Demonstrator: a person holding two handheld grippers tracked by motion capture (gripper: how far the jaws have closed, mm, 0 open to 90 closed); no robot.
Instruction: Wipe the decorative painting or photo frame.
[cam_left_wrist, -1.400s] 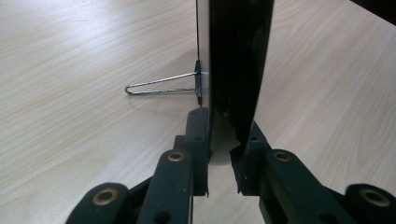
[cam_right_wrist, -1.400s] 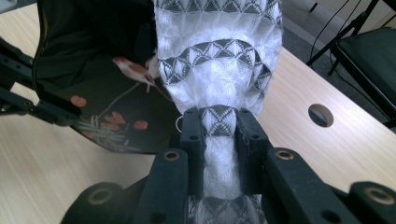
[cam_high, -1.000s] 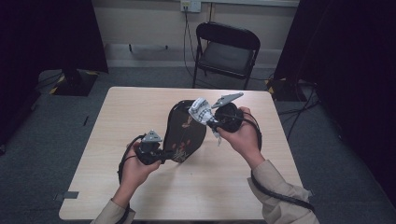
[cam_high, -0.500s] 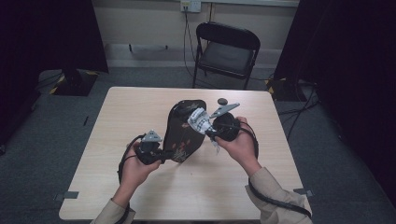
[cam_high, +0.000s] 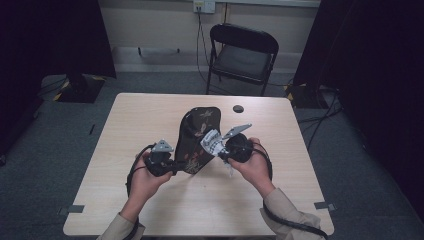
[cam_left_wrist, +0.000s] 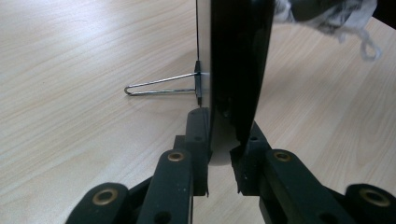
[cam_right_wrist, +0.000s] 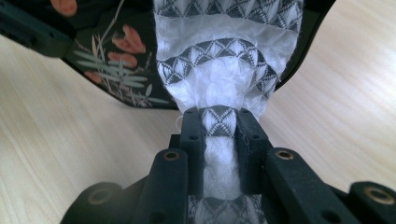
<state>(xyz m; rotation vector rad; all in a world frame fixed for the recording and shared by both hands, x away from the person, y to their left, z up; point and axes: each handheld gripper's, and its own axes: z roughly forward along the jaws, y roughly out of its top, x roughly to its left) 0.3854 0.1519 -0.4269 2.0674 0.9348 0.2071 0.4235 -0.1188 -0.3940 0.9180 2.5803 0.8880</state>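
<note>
A dark board with a flower pattern (cam_high: 196, 131) stands tilted on its edge on the wooden table (cam_high: 125, 120). My left gripper (cam_high: 174, 165) is shut on its near lower edge. In the left gripper view the board (cam_left_wrist: 240, 70) is seen edge-on between the jaws, with a thin wire loop (cam_left_wrist: 159, 86) sticking out of its back. My right gripper (cam_high: 220, 150) is shut on a white cloth with grey triangles (cam_high: 210, 142), which lies against the board's patterned face (cam_right_wrist: 121, 70). The cloth (cam_right_wrist: 224, 60) bunches out ahead of the right gripper (cam_right_wrist: 219, 123).
A small black round thing (cam_high: 238, 108) lies on the table beyond the board. A black folding chair (cam_high: 242, 55) stands behind the far edge. Cables trail from both grippers over the near part of the table.
My right hand has come down and nearer with the cloth, bringing it lower on the board's face. The left hand and the board have stayed put.
</note>
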